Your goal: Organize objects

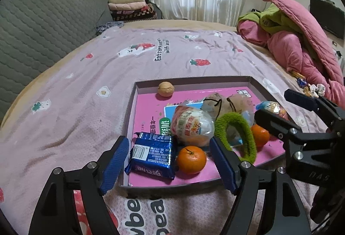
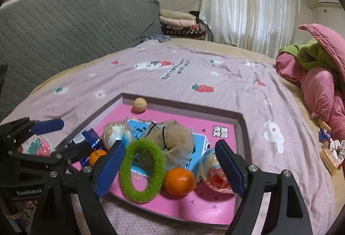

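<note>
A shallow box tray [image 1: 138, 88] [image 2: 241, 122] with a pink floor lies on the bed. In it are a blue cookie packet [image 1: 152, 154], two tangerines [image 1: 191, 159] [image 2: 179, 181], a wrapped egg toy [image 1: 192, 126], a second wrapped toy [image 2: 213, 168], a green fuzzy ring [image 1: 237, 138] [image 2: 141, 168], a beige drawstring pouch [image 2: 179, 140] and a walnut [image 1: 165, 88] [image 2: 140, 105]. My left gripper [image 1: 171, 161] is open around the packet and a tangerine at the tray's near edge. My right gripper [image 2: 170, 166] is open around the ring and the other tangerine.
A pink strawberry-print blanket [image 1: 107, 75] covers the bed. A grey quilted headboard [image 1: 43, 19] stands at the left. A pile of pink and green bedding [image 1: 297, 41] sits at the right, with small wrapped snacks [image 2: 327, 153] beside it.
</note>
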`<state>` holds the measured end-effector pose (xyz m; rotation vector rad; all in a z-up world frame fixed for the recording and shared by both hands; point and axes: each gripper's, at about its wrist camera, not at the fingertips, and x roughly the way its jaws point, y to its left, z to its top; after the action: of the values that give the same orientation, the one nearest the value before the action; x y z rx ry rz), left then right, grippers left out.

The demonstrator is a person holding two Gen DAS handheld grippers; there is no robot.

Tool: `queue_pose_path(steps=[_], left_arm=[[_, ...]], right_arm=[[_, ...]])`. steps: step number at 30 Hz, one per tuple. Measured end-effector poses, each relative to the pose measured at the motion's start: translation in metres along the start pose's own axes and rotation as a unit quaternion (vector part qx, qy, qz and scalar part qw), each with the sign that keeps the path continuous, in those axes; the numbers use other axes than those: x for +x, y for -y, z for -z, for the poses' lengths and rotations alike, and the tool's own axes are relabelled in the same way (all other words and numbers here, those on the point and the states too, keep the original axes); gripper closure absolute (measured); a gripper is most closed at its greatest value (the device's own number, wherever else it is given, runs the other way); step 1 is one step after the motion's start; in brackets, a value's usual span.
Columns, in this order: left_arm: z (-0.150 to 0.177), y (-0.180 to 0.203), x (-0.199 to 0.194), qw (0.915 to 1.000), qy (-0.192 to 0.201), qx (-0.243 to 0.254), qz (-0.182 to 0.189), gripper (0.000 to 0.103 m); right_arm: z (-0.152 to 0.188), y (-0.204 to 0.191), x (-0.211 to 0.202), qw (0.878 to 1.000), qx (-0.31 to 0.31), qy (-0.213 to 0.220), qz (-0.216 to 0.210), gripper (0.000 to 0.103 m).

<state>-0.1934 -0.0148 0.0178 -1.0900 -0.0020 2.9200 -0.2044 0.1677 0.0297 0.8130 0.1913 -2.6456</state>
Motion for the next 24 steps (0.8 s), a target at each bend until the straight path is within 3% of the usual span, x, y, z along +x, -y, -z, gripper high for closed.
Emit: queue_pose_path(steps=[10,18,24], left_arm=[[-0.012,0.000,-0.029,0.9997,0.012,-0.015,-0.017,0.025],[-0.020,-0.004,-0.066,0.9986,0.044,-0.024,-0.015,0.025],[-0.020,-0.003,-0.088,0.9982,0.054,-0.025,-0.013,0.025]], right_arm=[[-0.015,-0.004,-0.039,0.999,-0.007,0.039,0.022,0.014],[-0.023,-0.009,-0.078,0.998,0.000,0.066,0.025,0.014],[-0.018,-0.016,-0.102,0.997,-0.001,0.069,0.030,0.014]])
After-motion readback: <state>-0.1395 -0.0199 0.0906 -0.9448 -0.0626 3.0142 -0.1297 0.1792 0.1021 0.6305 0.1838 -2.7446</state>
